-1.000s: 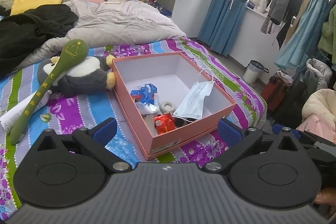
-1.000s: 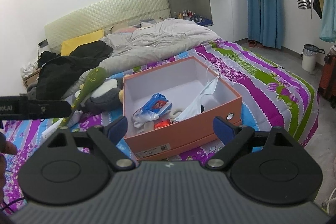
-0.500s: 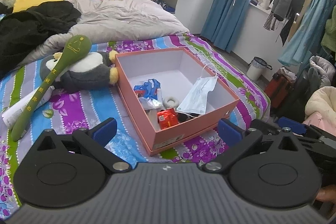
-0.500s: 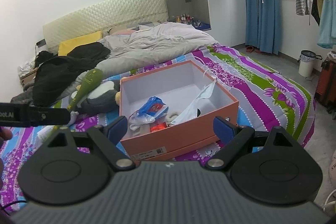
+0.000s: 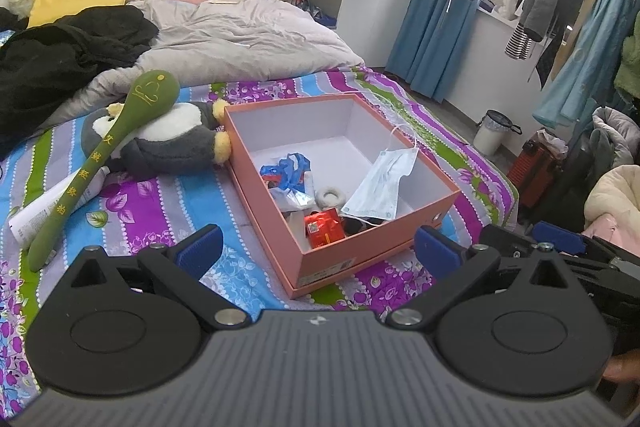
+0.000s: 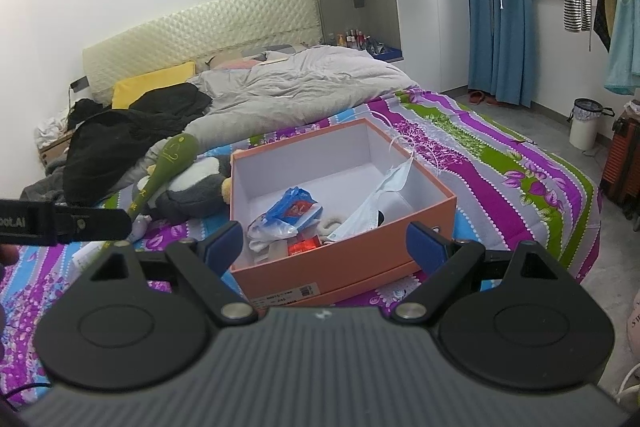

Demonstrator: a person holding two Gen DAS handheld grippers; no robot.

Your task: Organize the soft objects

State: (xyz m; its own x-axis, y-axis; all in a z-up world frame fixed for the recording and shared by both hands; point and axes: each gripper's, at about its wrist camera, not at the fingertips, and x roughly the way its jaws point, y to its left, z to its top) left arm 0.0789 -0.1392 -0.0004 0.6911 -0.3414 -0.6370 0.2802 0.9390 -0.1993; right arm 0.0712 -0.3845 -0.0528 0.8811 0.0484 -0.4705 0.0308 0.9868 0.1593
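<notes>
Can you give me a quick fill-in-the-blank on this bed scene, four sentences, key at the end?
1. The pale blue face mask hangs over the rim of the open ____ cardboard box.
2. The long green padded massage stick lies across the grey and white ____ plush toy.
3. The left gripper has its jaws ____, holding nothing.
4. The small red packet lies ____ the box.

Missing words: orange; penguin; open; inside

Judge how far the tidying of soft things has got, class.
Done: a face mask and small packets already lie in the box. In hand: nothing; left gripper and right gripper are open. Left: the penguin and green mallet remain on the bed.
</notes>
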